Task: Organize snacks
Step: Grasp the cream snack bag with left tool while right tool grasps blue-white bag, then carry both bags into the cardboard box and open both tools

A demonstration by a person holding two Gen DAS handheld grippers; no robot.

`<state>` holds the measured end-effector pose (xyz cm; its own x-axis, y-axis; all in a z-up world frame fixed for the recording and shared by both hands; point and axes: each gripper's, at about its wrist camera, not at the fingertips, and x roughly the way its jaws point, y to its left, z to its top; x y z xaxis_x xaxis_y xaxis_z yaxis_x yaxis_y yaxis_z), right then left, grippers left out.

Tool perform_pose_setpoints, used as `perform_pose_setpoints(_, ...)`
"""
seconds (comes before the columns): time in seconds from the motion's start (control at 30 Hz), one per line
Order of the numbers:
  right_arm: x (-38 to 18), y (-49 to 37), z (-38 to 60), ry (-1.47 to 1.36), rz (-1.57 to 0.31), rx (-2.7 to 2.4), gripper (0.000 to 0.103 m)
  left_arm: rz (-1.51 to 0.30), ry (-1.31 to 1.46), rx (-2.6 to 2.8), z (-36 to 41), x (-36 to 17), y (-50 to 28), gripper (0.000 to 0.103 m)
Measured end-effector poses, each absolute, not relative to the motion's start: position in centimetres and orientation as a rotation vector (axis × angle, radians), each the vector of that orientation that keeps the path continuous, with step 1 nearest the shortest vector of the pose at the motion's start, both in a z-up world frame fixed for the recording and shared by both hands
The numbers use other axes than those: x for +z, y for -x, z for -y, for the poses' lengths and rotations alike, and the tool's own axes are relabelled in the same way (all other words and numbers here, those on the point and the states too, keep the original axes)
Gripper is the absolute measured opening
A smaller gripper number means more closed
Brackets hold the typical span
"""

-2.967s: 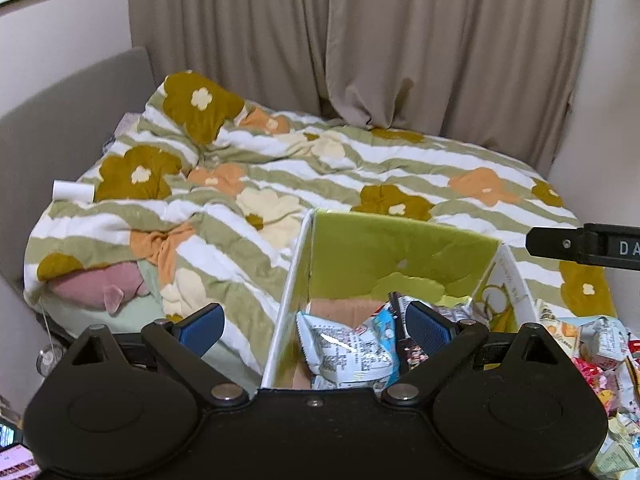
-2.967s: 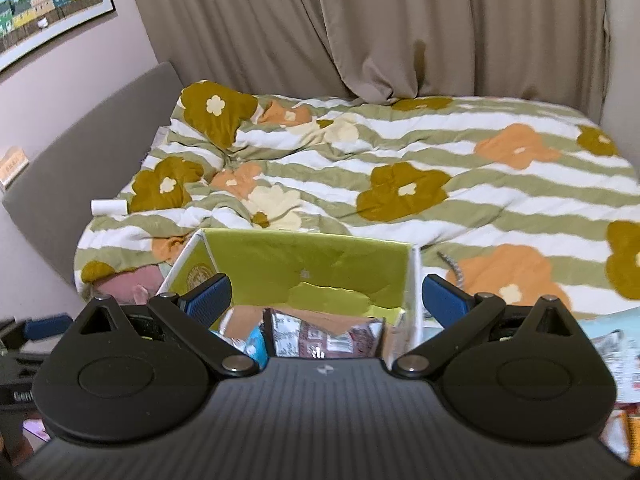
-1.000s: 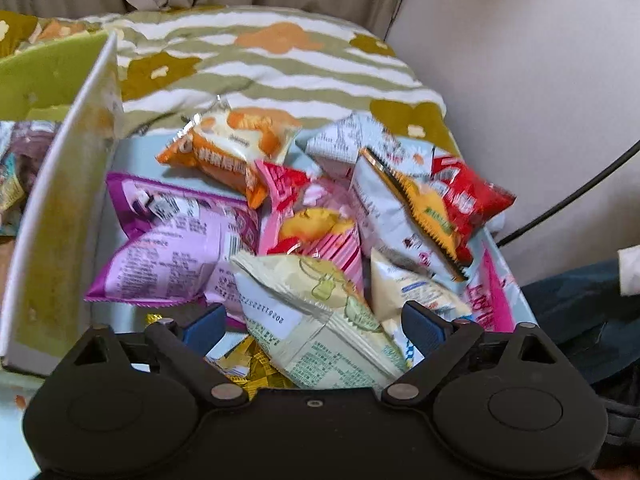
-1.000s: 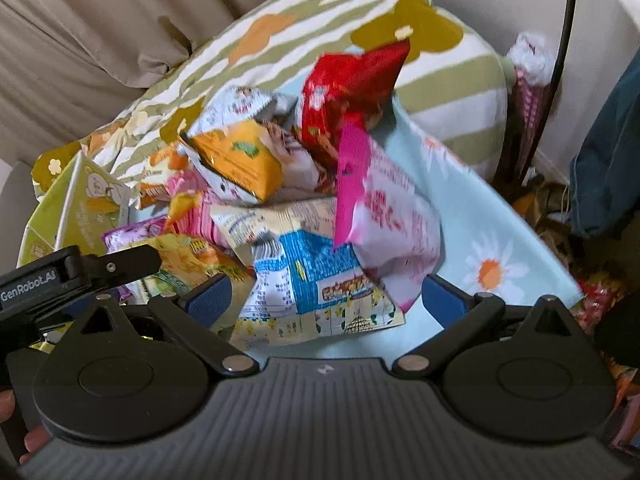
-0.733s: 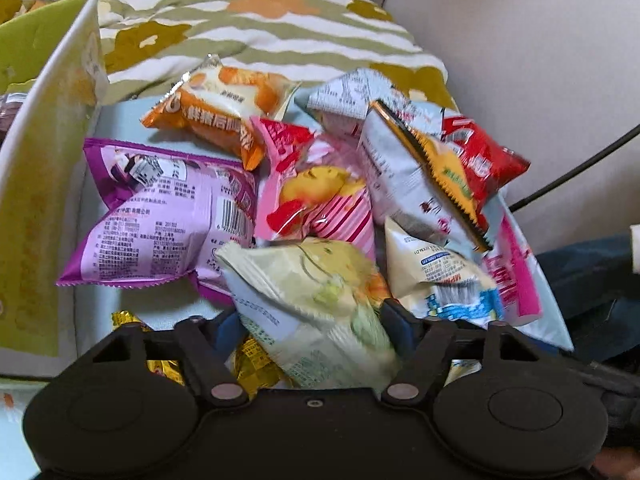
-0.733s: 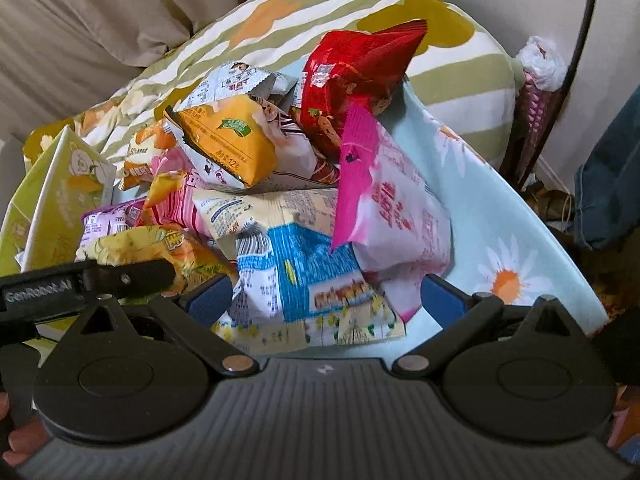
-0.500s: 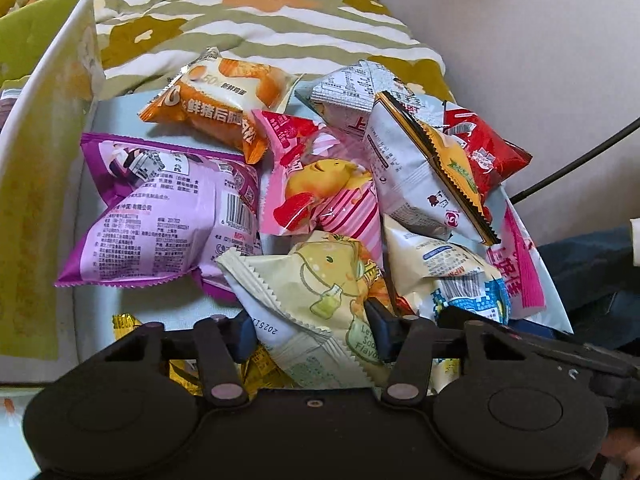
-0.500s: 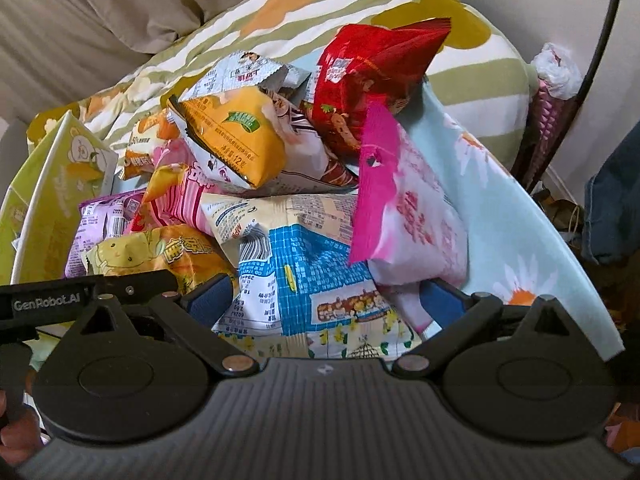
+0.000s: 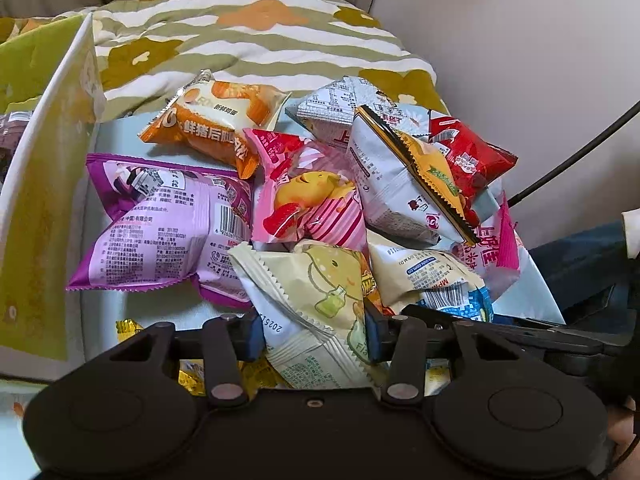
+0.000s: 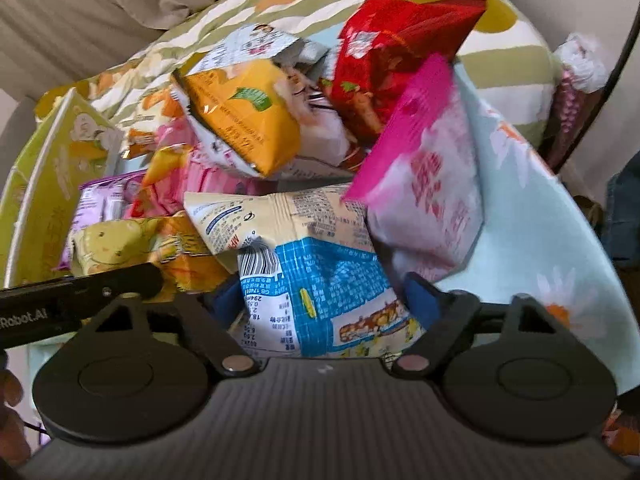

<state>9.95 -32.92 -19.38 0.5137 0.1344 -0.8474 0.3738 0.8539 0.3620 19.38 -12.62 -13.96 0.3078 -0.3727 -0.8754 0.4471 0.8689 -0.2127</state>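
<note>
My left hand-held gripper (image 9: 314, 334) pinches the pale-yellow snack packet (image 9: 316, 300) atop the pile; my right hand-held gripper (image 10: 320, 302) has just been closing around the blue-and-white packet (image 10: 320, 280), which may slip.

Left hand-held gripper (image 9: 312, 338) clamped, jaws just closing; right hand-held gripper (image 10: 324, 304) closing, still apart.

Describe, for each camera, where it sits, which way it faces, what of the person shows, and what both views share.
Left wrist: on the left gripper, facing down at its pale-green snack packet; finger at bottom right.
Right wrist: on the right gripper, facing down at the blue-and-white packet between its jaws; fingers at left edge.
Shared: both packets, red packet, green box.
</note>
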Motion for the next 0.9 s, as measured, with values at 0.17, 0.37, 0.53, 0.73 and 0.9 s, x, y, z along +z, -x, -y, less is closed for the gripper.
perform_pose_setpoints(0.17,-18.5,-9.7,32.7,-0.528,-1.024,-0.121,0.077,-1.105,-0.068,-0.541,12.6,-13.1,-18.6,0.046)
perform_pose_setpoints(0.37,-16.7,-8.8,32.5,-0.523,-0.986,-0.088,0.076,-1.059,-0.043,-0.523,12.3,-11.4,-17.3,0.045)
perform_pose_setpoints(0.53,-14.4,-8.2,32.5,-0.511,-0.954,-0.045,0.076,-0.988,-0.008,-0.508,11.9,-9.0,-16.0,0.045)
perform_pose_setpoints(0.73,-11.0,-7.8,32.2,-0.471,-0.906,0.011,0.075,-0.888,0.057,-0.46,10.6,-5.8,-14.3,0.045)
perform_pose_setpoints(0.9,-7.7,-8.1,31.5,-0.407,-0.851,0.094,0.075,-0.821,0.094,-0.396,9.0,-3.5,-13.6,0.045)
